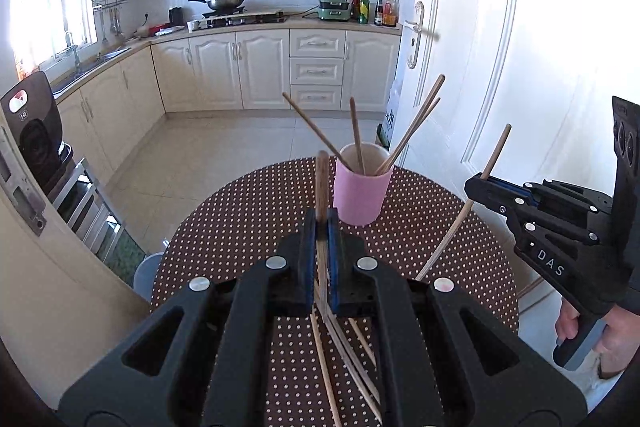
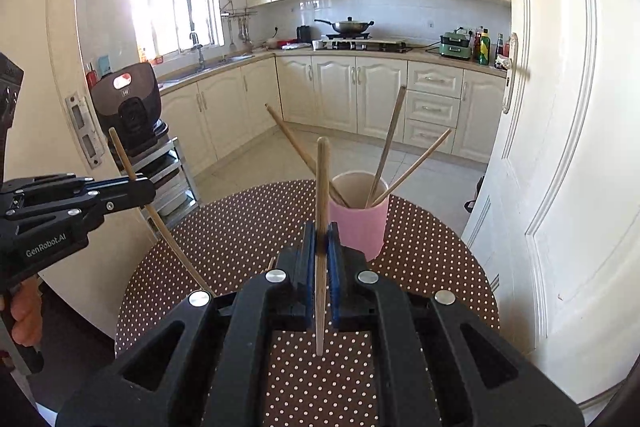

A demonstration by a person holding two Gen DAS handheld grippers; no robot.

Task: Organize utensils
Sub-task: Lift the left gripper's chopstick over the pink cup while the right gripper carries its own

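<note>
Your left gripper (image 1: 321, 227) has its fingers clamped on one dark chopstick (image 1: 321, 183), held nearly upright just in front of the pink cup (image 1: 362, 197). Your right gripper (image 2: 320, 239) is likewise pinched on a paler chopstick (image 2: 321, 187), upright and near the cup (image 2: 358, 227).

The cup stands on the far part of the dotted tabletop (image 1: 248, 219) and holds four chopsticks (image 1: 412, 127) leaning outward. Only the left view shows the loose chopsticks (image 1: 352, 359) lying on the tabletop under your left gripper; the right view hides that spot behind its own body. How many lie there is hard to count, perhaps four or five, since the fingers cover their upper ends.

Each view also catches the other gripper from the side: the right gripper (image 1: 478, 185) with its stick slanting down toward the tabletop edge, the left gripper (image 2: 146, 191) with its stick tilted the same way. Whether either lower tip touches the cloth cannot be told.
</note>
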